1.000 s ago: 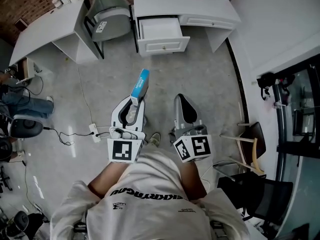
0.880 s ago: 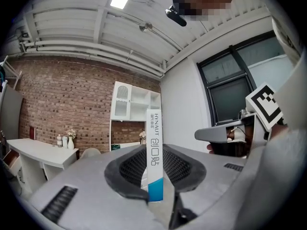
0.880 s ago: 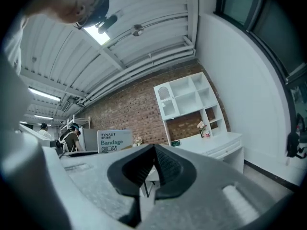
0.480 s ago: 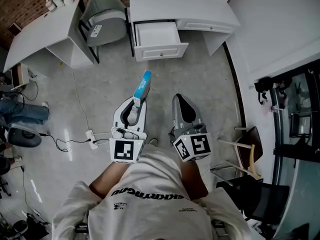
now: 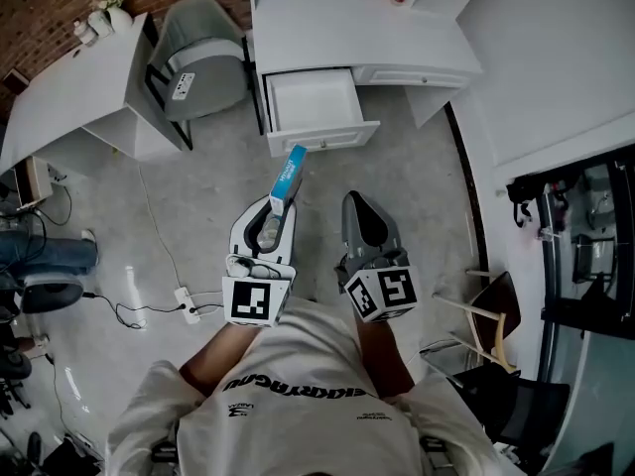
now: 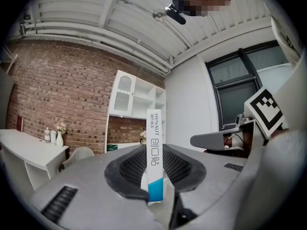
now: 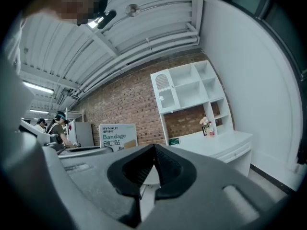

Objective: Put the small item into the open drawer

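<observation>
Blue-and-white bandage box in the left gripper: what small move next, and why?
Probably carry the left gripper forward until the blue-and-white bandage box clamped in it hangs over the open white drawer. The box's tip reaches only the drawer front, and the drawer looks bare.

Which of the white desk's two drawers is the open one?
The left-hand drawer in the head view, pulled out with its inside showing; the drawer beside it sits shut under the desktop.
</observation>
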`<state>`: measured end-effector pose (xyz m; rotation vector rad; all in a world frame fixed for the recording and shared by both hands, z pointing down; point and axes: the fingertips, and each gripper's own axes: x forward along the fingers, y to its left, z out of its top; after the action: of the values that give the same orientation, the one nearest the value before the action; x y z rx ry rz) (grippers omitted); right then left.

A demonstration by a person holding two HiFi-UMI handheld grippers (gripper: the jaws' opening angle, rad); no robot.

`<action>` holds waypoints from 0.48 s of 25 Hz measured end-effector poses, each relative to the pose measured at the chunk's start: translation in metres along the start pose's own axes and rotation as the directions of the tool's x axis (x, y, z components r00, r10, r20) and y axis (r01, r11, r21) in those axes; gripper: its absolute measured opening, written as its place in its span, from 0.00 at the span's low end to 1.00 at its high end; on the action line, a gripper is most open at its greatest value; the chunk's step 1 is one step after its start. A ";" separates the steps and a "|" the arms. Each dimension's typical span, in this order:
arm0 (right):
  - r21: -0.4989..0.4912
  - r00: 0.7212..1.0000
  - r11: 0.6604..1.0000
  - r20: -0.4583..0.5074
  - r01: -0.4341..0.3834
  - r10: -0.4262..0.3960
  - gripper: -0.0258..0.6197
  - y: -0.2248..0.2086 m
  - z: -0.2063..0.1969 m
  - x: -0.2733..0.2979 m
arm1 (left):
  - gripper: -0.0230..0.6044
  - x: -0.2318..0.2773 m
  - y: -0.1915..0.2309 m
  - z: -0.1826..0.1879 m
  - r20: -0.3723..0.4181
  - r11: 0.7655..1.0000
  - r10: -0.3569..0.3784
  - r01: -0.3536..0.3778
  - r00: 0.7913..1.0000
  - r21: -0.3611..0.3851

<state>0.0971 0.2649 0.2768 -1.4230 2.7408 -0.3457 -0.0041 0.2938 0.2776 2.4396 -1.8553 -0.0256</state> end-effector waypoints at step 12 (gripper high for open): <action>0.008 0.992 0.992 0.004 0.124 -0.124 0.03 -0.030 0.035 0.151 | 0.18 0.133 0.096 0.027 -0.026 0.991 -0.130 0.130 0.991 -0.013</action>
<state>0.0376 0.1193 0.2602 -1.5947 2.6505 -0.3559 -0.0625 0.1385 0.2618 2.5359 -1.6784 -0.0110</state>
